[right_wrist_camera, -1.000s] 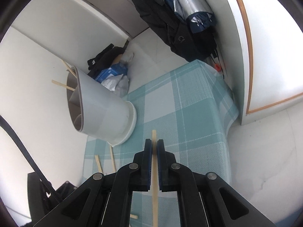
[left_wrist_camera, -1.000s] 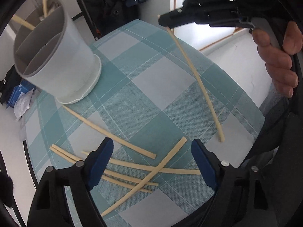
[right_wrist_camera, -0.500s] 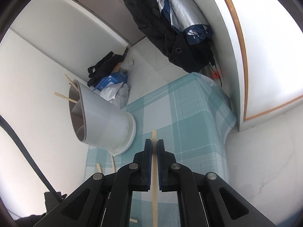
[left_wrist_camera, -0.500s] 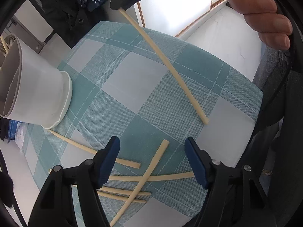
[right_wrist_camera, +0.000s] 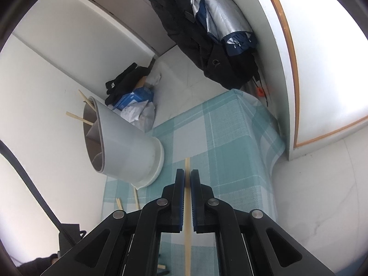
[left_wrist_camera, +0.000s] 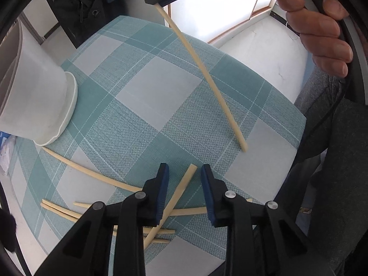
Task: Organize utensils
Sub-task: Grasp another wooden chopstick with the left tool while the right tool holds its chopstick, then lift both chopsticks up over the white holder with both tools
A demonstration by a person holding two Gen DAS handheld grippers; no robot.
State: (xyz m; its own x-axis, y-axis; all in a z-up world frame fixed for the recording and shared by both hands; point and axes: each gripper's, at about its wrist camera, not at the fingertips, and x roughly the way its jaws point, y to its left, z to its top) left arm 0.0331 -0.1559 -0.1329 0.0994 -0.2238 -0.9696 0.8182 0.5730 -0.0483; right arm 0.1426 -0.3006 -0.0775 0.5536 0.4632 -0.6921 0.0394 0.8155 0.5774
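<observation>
The utensils were pale wooden chopsticks, thin and flat-sided. One chopstick [left_wrist_camera: 202, 73] hung in the air over the checked teal tablecloth [left_wrist_camera: 149, 92], tilted, with its lower tip close to the cloth; whether it touched could not be told. Its upper end was pinched by the right gripper [right_wrist_camera: 187, 179], whose blue pads were pressed together on the stick with only the stick between them. In the right wrist view the same chopstick ran straight through the pads and stuck out a little in front.

The left gripper [left_wrist_camera: 185, 179] was spread partly, low above the cloth, and held nothing. A loose chopstick [left_wrist_camera: 177, 197] lay on the cloth between its two fingers, crossing the other loose sticks [left_wrist_camera: 92, 174] near the table's front edge.

The white holder [right_wrist_camera: 128, 147] stood on the cloth to the left, with a divider inside and a few chopsticks already in it.

The person's right hand [left_wrist_camera: 322, 34] was wrapped around the handle of the right gripper, fingers curled, high above the table.
</observation>
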